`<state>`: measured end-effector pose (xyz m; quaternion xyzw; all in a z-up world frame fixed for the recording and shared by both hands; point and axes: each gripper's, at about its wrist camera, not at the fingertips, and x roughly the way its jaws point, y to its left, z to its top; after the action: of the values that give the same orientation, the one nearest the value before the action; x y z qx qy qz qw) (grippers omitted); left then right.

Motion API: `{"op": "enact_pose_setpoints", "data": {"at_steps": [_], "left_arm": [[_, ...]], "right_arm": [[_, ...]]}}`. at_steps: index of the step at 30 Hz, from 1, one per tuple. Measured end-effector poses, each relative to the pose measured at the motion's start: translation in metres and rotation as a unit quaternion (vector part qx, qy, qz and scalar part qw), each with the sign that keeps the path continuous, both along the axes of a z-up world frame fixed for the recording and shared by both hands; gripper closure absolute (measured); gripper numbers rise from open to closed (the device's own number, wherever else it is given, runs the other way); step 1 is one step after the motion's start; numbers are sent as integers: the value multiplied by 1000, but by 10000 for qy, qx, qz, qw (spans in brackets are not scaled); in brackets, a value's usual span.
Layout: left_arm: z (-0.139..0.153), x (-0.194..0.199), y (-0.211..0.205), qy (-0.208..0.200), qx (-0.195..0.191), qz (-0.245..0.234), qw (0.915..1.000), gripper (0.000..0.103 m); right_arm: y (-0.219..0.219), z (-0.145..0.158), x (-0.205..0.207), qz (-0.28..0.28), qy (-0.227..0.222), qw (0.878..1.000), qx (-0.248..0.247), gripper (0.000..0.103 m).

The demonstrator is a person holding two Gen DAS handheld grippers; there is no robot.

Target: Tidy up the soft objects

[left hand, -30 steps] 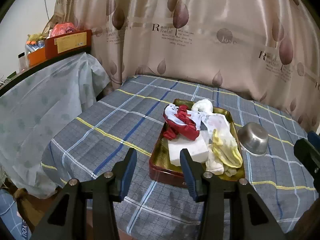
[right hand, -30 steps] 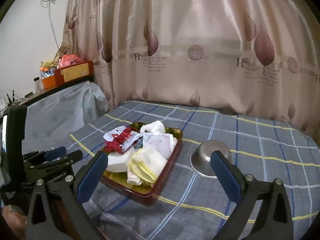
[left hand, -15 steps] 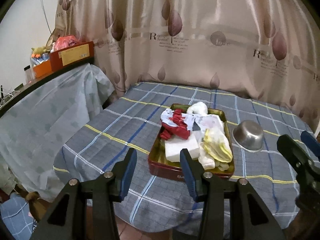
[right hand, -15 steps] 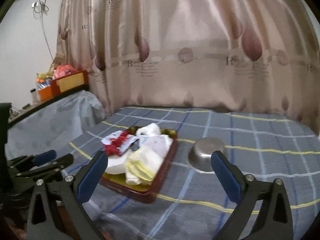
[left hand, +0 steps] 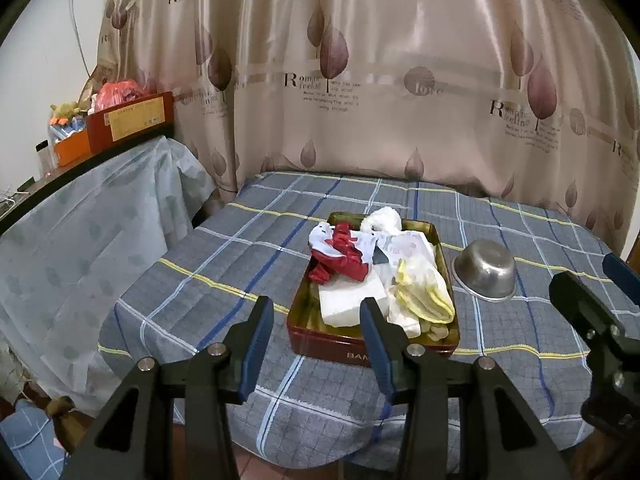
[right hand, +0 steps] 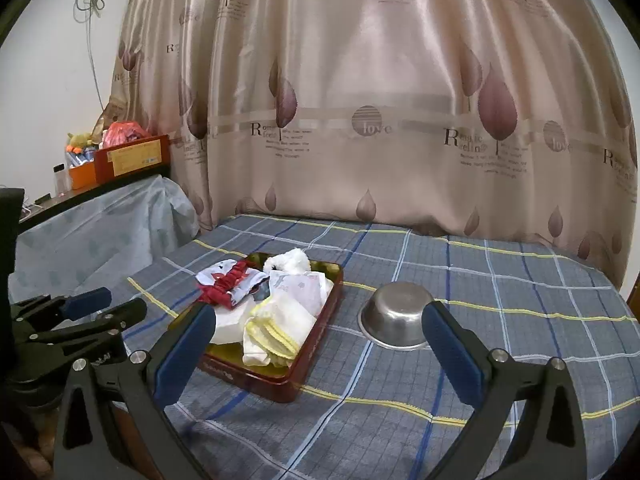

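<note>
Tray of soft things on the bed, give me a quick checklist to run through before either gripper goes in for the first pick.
1. Left gripper open and empty: ok.
2. Right gripper open and empty: ok, its fingers stand wide apart.
3. Both grippers clear of the tray: ok, neither touches it.
4. Top items reachable: ok, the red cloth and yellow-trimmed cloth lie on top of the pile.
5. Items separable: cannot tell, the cloths overlap each other and the white block.
6. Steel bowl ready as a drop spot: not ok, it lies upside down beside the tray.
</note>
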<state>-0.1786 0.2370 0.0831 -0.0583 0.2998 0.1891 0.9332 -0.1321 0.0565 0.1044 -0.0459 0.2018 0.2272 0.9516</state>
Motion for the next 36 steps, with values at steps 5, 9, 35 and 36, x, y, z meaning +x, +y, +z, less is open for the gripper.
{"op": "enact_pose_setpoints", "data": {"at_steps": [5, 9, 35, 36], "left_arm": [[-5, 4, 0, 101, -31, -20, 9999, 57], [-8, 4, -2, 118, 55, -68, 9999, 57], [-1, -1, -17, 84, 28, -543, 9985, 57], [-1, -2, -18, 73, 51, -561, 9984, 57]], "right_arm": [[0, 0, 0, 20, 32, 10000, 7, 0], [-1, -2, 0, 53, 96, 9999, -6, 0], [-1, -7, 3, 153, 229, 9996, 19, 0], [-1, -7, 3, 144, 226, 9996, 18, 0]]}}
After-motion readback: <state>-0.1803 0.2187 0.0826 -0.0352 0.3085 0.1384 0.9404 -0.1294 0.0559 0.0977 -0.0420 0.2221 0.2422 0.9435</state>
